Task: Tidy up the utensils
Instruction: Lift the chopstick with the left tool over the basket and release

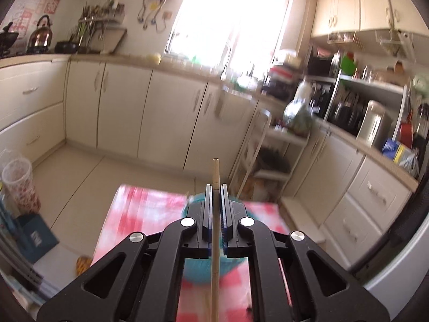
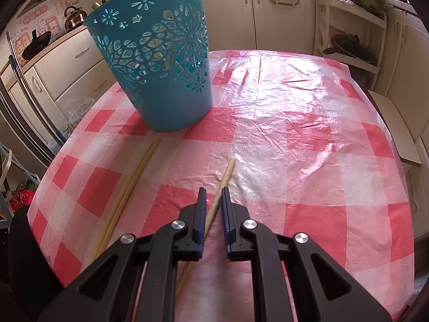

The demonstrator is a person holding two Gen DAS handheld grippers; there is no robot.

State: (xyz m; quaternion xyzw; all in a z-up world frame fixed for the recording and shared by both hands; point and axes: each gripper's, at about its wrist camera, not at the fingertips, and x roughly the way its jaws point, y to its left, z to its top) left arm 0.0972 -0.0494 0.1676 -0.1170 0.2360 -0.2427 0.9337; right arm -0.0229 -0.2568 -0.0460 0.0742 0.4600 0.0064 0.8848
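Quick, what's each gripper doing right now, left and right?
Left gripper: shut on a chopstick.
Right gripper: shut on a chopstick on the table.

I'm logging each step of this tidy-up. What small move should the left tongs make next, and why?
Probably carry the chopstick forward over the blue basket and tip it in. The left tongs are shut on it, raised above the table, with the basket just below. Three more chopsticks lie on the checked cloth.
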